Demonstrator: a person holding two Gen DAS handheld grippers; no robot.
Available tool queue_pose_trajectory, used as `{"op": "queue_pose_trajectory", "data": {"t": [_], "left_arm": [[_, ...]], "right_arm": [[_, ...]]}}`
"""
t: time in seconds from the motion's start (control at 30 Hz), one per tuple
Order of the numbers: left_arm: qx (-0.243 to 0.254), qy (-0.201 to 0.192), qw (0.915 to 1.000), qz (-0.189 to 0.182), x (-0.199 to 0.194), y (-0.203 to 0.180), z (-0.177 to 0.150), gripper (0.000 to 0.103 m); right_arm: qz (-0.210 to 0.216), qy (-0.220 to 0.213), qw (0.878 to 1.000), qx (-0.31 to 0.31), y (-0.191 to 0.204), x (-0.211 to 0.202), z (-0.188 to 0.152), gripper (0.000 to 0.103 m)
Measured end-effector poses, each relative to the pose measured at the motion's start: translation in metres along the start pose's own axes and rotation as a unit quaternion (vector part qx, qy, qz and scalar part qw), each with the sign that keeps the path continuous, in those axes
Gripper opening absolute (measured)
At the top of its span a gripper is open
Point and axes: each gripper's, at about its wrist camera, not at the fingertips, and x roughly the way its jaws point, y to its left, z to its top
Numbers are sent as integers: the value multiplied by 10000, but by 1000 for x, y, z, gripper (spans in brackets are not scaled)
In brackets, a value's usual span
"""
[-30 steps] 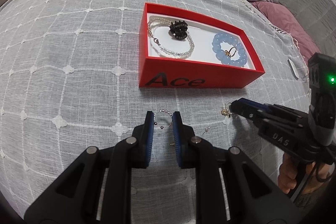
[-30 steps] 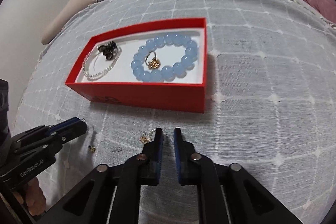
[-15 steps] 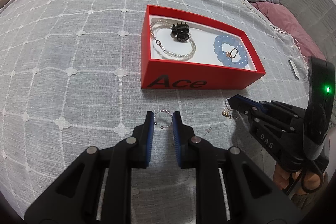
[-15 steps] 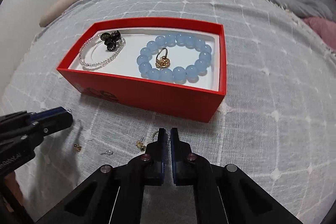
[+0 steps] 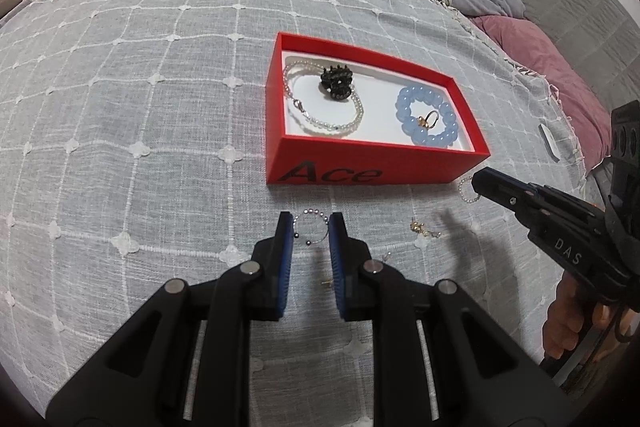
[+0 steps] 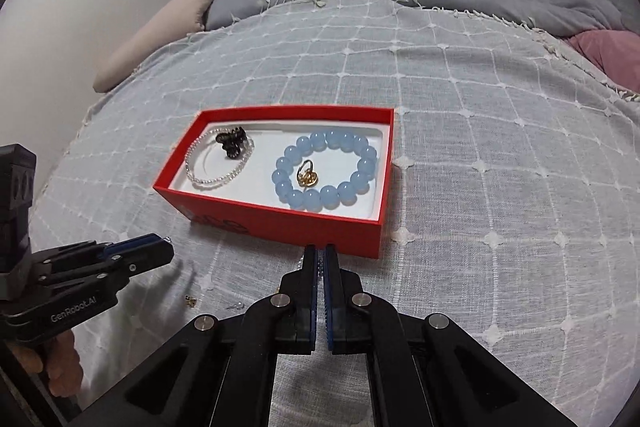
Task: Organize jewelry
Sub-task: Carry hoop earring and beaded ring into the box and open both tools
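Your red box (image 5: 360, 163) sits open on the cloth, holding a pearl strand (image 5: 320, 123) and black claw clip (image 5: 336, 87) at its left, a blue bead bracelet (image 5: 404, 115) ringing a gold ring (image 5: 428, 119) at its right. Nearer you lie a beaded hoop (image 5: 312, 223), gold earring (image 5: 418, 226) and small studs, with a fine bead chain (image 5: 464, 191) by the box's right corner.

Open red cardboard box (image 5: 376, 163) sits mid-bedspread (image 5: 140, 107). Inside it — pearl-bead strand (image 5: 320, 123) on the left with black claw hair clip (image 5: 336, 85) on it, blue bead bracelet (image 5: 426, 121) on the right, gold ring (image 5: 428, 119) within its loop. In front of the box — small beaded hoop earring (image 5: 312, 227), gold stud (image 5: 418, 227) to its right.
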Motion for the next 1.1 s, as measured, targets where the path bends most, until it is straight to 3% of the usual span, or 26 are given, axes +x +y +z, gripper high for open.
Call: {"op": "queue_pose_trajectory", "data": {"t": [0.33, 0.63, 0.93, 1.1], "left_arm": [[-38, -421, 9990, -166, -18, -4, 23, 20], [99, -753, 9969, -223, -10, -15, 57, 20], [86, -552, 9983, -138, 14, -13, 66, 20], [-1, -558, 9979, -323, 15, -6, 67, 20]], "right_arm": [[159, -409, 9989, 149, -9, -27, 12, 2], [280, -612, 9969, 402, -19, -21, 33, 2], [489, -602, 9945, 711, -32, -1, 45, 3], [544, -593, 9943, 706, -29, 6, 50, 7]]}}
